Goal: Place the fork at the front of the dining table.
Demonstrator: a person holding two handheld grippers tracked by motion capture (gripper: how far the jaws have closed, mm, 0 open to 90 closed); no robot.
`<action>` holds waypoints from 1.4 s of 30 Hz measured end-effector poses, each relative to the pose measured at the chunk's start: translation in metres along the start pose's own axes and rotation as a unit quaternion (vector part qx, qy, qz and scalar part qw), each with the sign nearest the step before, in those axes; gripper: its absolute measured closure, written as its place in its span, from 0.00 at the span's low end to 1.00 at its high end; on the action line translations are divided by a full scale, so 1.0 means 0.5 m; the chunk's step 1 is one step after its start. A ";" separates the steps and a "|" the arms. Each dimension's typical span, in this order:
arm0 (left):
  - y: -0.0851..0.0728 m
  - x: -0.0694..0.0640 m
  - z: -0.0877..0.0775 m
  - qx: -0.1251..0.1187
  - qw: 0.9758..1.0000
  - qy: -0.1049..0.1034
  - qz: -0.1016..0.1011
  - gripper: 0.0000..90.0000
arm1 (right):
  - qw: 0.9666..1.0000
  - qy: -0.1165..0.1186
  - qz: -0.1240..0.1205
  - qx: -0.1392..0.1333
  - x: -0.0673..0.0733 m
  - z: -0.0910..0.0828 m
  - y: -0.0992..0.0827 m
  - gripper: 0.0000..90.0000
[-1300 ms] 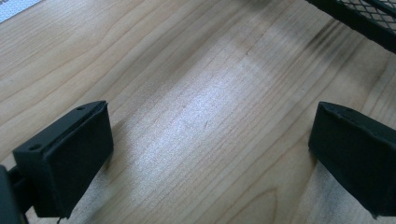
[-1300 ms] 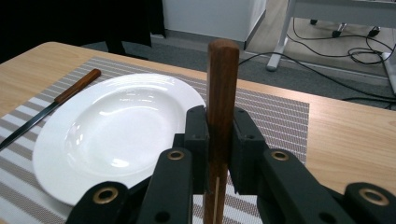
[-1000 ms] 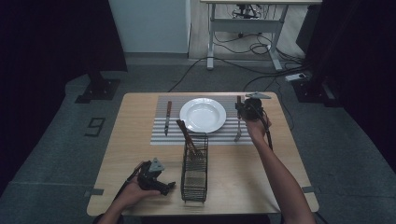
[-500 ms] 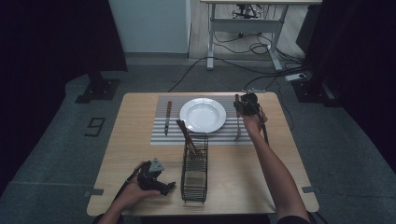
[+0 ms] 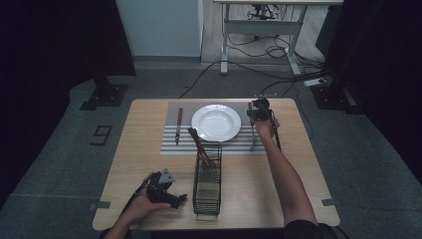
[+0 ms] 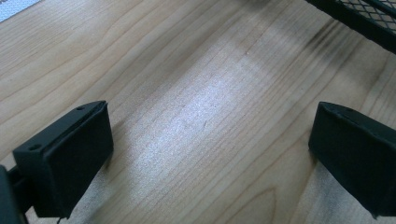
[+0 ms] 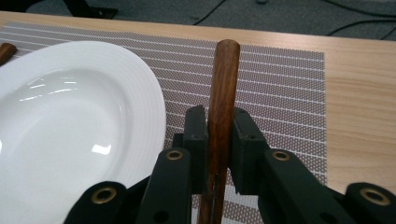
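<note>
From above, the right hand-held gripper [image 5: 259, 110] lowers a fork [image 5: 254, 139] onto the mat [image 5: 171, 148], just beside its one plate [image 5: 217, 122]. One knife [image 5: 178, 124] lies beyond the plate; one rack [image 5: 207, 185] holds more handles.

The left hand-held gripper [image 6: 210, 154] rests wide open and empty on the tabletop [image 6: 196, 84].

The right one's jaws are clamped on the wooden handle [image 7: 219, 116]; next it should set the fork flat and let go.

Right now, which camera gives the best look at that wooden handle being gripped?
The right gripper view: the wooden handle stands close up, clamped between the right gripper jaws beside the white plate. The high view shows it small, with the fork tines on the mat. The left gripper view looks at bare tabletop.
</note>
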State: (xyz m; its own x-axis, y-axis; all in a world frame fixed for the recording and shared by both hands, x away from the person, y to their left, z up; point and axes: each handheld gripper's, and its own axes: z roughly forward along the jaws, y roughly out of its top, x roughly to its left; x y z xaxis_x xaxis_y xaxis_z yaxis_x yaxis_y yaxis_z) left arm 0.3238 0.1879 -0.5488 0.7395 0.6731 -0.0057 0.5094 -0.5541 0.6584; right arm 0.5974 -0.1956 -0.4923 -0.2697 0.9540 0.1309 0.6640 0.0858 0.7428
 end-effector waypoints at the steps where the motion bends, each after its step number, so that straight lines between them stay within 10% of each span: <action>1: 0.000 0.000 0.000 0.000 1.000 0.000 0.000 0.00 | 1.000 0.002 0.002 0.003 -0.001 0.005 0.000 0.88; 27: 0.000 0.000 0.000 0.000 1.000 0.000 0.000 0.00 | 0.998 -0.021 -0.001 0.053 -0.001 0.085 -0.046 0.84; 42: 0.000 0.000 0.000 0.000 1.000 0.000 0.000 0.00 | 1.000 -0.019 0.010 0.015 -0.007 0.047 -0.051 0.64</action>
State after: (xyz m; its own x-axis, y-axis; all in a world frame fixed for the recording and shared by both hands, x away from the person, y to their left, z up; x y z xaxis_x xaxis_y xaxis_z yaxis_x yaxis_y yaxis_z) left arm 0.3238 0.1878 -0.5488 0.7395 0.6731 -0.0058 0.5094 -0.5539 0.6586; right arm 0.5978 -0.1944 -0.5272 -0.2301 0.9659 0.1190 0.6896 0.0756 0.7202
